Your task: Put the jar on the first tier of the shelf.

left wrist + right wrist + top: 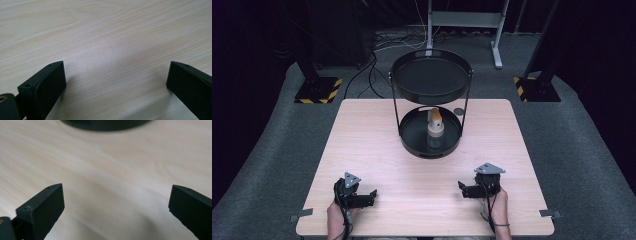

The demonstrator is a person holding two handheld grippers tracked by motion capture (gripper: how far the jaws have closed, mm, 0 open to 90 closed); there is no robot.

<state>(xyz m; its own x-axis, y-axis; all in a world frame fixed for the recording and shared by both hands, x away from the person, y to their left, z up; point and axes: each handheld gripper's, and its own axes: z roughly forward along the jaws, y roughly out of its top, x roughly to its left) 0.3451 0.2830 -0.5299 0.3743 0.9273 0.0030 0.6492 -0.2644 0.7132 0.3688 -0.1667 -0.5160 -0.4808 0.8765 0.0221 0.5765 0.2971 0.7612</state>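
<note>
High view: both grippers, left [373, 192] and right [460, 186], gape wide, empty; reaching carelessly could topple the bottle [435, 131] at centre

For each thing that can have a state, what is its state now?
Left gripper: open, holds nothing, low over table.
Right gripper: open, holds nothing.
Bottle: upright on lower tray, cap on.
Upper tray: holds nothing.
</note>
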